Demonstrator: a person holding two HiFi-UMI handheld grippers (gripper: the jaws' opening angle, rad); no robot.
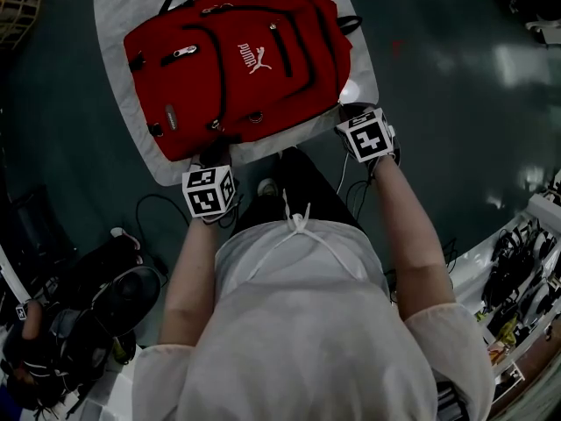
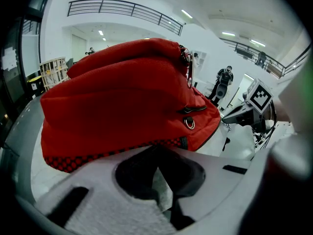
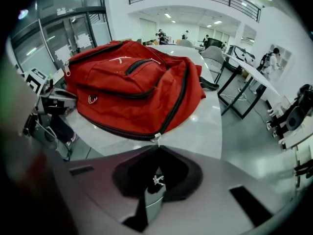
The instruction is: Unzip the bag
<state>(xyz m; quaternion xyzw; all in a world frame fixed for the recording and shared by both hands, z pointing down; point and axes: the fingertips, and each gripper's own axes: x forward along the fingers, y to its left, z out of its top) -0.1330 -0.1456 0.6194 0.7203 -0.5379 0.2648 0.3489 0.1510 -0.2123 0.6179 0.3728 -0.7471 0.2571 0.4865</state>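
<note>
Left to right: the left claw is squeezed narrow, and as far as I can tell it's pinching the near edge of the bag. The bag lies flat on the worktop with its bottom end toward the person, right by the near rim. Over on the right, the right claw is clamped tight on the pull, and the slider sits at the bag's low corner. The black zip line above it looks closed, so I'd say the unzipping has barely started. What could go wrong? That pull is a tiny tab in a thin pinch, so tugging at a bad angle could pop it straight out of the claw. The zip also bends round a corner right there, and I'd guess the slider jams or bites fabric if it's dragged sideways instead of along the teeth. And if the left pinch is only on a bit of cloth, it could let go. Then the whole bag just slides after the right claw, maybe off the near rim, instead of opening. Counts: one bag, one worktop under it, two claws, one pull being held. There's also one spare silver pull I can make out on the front pocket and one metal ring on the side.
</note>
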